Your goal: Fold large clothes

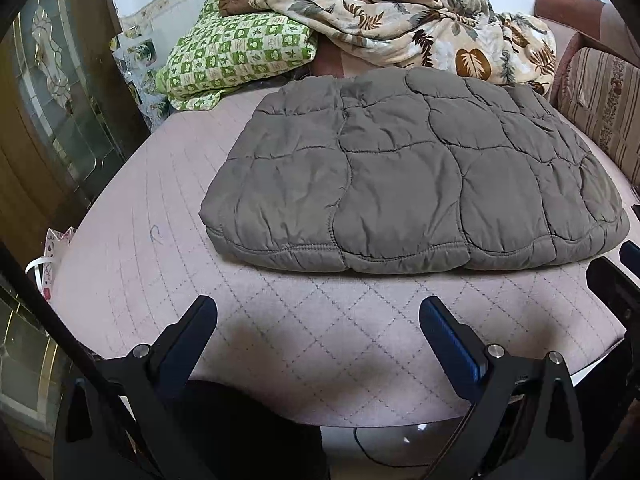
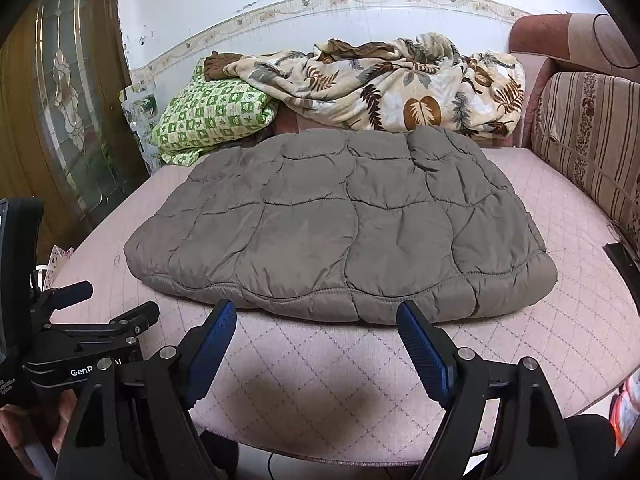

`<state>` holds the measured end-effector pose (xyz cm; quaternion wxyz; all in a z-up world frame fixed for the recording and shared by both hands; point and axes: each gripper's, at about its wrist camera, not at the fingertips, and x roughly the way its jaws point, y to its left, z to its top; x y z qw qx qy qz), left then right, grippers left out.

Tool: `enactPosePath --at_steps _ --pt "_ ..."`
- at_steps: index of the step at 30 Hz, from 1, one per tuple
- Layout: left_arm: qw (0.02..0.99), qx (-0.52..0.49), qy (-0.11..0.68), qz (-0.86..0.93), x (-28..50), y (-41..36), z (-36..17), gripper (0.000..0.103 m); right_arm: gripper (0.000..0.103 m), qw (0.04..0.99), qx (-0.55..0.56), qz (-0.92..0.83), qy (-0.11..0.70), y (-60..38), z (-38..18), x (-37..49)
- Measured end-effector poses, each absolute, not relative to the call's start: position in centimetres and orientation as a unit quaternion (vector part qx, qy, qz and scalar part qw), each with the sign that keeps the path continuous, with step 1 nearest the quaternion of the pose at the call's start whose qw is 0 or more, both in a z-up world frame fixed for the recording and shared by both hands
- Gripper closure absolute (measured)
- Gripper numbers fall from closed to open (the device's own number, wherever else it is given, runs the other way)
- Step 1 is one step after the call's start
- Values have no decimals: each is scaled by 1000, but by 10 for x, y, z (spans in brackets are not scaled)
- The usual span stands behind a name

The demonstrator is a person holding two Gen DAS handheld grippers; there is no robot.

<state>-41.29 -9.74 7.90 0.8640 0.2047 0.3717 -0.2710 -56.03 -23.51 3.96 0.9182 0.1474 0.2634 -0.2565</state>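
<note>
From the left wrist, the left gripper (image 1: 318, 312) stands wide open with nothing between its jaws, low over the bare pink bed cover (image 1: 132, 280). The grey quilted jacket (image 1: 408, 176) lies flat at twelve to one o'clock, its stitched near hem just beyond the fingertips. It looks puffy, soft and light, the shell probably slick, so thin pinches may slip.

From the right wrist, the right gripper (image 2: 316, 316) is likewise spread wide and empty, its tips just short of the jacket's (image 2: 340, 224) near hem at twelve o'clock. The left gripper (image 2: 104, 312) sits at nine o'clock. The firm stitched hem, near each front corner, seems the best hold. A leaf-print blanket (image 2: 380, 80) is heaped behind.
</note>
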Motion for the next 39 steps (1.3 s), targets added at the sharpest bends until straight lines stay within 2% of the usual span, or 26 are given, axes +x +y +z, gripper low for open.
enactPosePath --at_steps 39 --pt "868 203 355 -282 -417 -98 80 2 17 919 123 -262 269 -226 39 -550"
